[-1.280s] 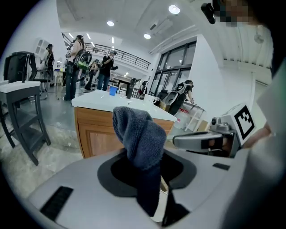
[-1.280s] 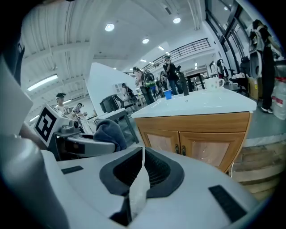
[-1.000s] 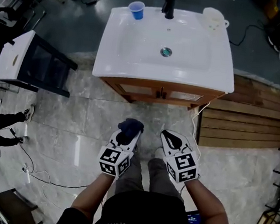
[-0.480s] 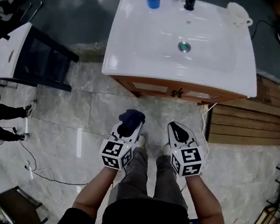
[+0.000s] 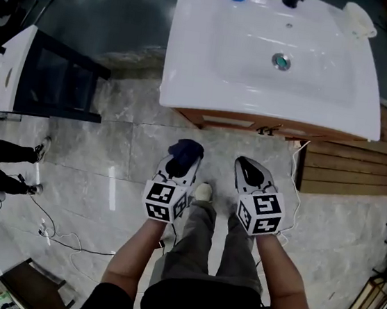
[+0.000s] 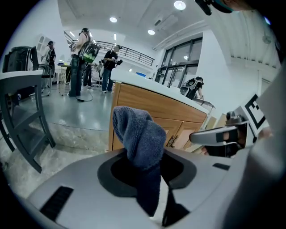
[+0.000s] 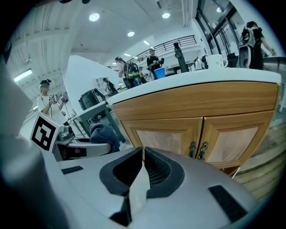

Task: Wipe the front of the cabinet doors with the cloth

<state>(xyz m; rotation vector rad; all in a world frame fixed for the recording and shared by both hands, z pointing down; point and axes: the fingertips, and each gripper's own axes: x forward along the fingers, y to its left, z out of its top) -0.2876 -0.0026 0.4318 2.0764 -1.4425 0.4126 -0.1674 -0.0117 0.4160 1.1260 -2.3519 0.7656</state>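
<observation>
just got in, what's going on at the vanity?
A person stands facing the wooden cabinet doors under the white sink, a gripper in each hand. The left gripper is shut on a dark blue cloth, which sticks up from its jaws. The right gripper is shut and empty. Neither touches the doors; wiping has not yet begun.

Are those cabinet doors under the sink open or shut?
Shut. In the right gripper view both doors sit flush, handles side by side at the seam.

The left gripper point(image 6: 149, 179) pinches a blue cloth point(image 6: 140, 143); wooden cabinet doors point(image 6: 176, 129) stand just ahead.
</observation>
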